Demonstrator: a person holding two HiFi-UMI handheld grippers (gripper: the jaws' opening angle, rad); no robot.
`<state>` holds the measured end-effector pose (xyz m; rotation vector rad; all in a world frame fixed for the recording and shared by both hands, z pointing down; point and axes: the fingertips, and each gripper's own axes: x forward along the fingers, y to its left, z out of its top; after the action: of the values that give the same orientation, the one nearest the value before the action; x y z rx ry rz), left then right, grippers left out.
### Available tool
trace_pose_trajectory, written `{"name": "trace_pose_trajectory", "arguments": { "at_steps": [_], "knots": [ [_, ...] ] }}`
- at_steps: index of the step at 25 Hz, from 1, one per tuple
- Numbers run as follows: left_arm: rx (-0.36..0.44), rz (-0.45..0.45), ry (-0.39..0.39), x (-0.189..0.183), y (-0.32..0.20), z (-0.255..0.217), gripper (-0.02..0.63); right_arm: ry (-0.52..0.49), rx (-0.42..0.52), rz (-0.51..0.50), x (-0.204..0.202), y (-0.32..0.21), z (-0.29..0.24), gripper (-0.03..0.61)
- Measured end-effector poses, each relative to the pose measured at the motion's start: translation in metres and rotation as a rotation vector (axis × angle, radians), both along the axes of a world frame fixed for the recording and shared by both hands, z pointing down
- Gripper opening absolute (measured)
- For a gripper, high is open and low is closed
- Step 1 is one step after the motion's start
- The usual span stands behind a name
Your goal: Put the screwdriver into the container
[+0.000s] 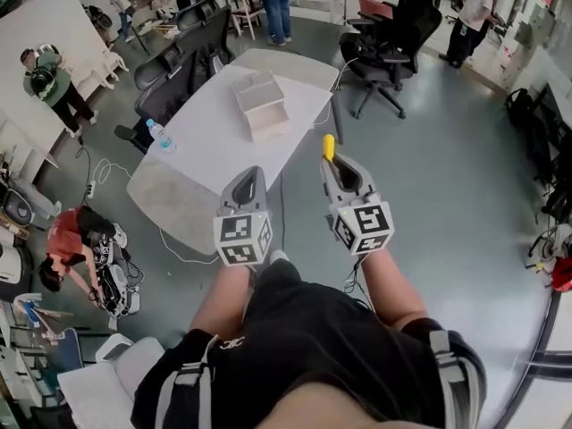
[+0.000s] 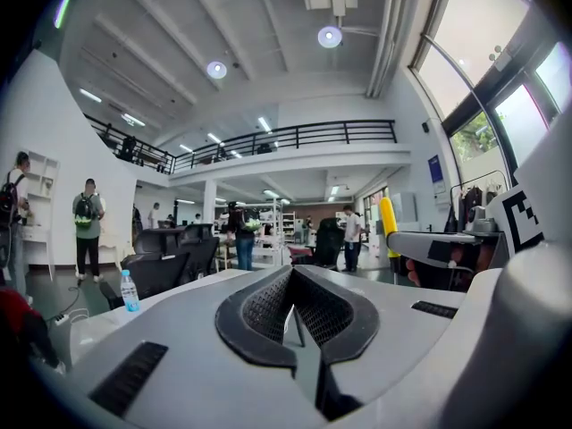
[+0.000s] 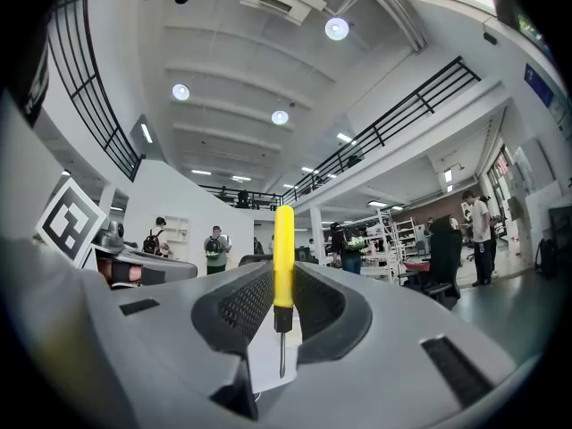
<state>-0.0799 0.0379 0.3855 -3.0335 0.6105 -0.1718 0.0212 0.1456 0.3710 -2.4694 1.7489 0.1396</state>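
Clamping the screwdriver (image 1: 328, 147), right gripper (image 1: 338, 172) hangs beside table (image 1: 214, 132) edge.

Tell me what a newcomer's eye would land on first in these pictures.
The yellow screwdriver stands out first: it is clamped in the right gripper, with its handle sticking out beyond the jaw tips. Beside it, the left gripper has its jaws together on nothing. Ahead in the head view, the pale container sits on the white table, with a water bottle at the table's edge.
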Motion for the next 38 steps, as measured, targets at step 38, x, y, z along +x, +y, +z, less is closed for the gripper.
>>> {"name": "trace_pose_trajectory", "arguments": {
  "at_steps": [38],
  "knots": [
    [-0.123,-0.093,-0.01,0.207,-0.294,0.029,0.003,0.028,-0.139,-0.149,0.202,-0.31,0.019,0.064]
  ]
}}
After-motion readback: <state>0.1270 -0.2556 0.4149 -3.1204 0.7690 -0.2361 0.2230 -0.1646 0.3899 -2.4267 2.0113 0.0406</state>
